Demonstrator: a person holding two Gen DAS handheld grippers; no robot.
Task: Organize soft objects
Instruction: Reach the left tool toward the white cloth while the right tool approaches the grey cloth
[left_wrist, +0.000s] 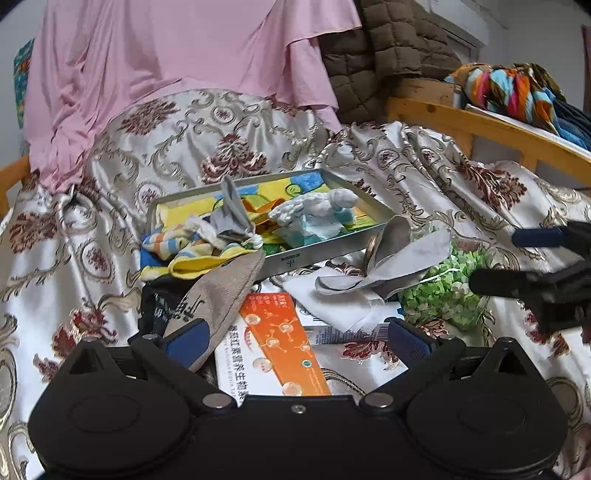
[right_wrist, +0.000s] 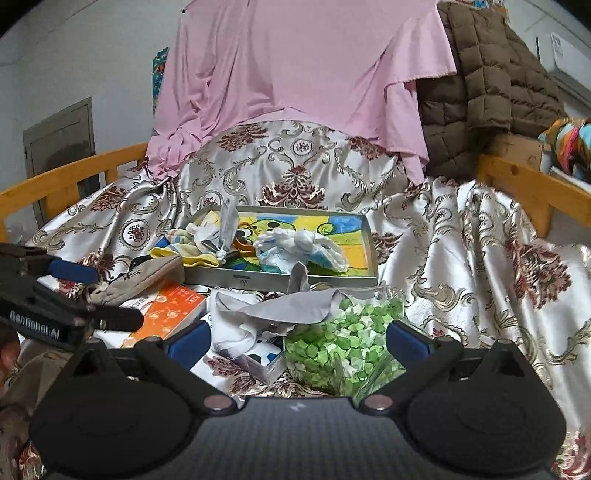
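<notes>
Now both claws gape empty; the beige sock lies lengthwise pointing toward the tray.

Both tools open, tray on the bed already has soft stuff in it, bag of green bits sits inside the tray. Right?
Not quite. The green bag sits outside the tray, on the bed in front of it, as the right wrist view shows. The rest holds: left tool and right tool are open, tray holds soft items.

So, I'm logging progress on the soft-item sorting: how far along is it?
Partly done. The metal tray already holds a striped cloth, a knotted grey cloth and a white-and-blue fluffy item. Both grippers, left and right, have open, empty jaws. Left outside: the beige sock and the grey cloth.
</notes>
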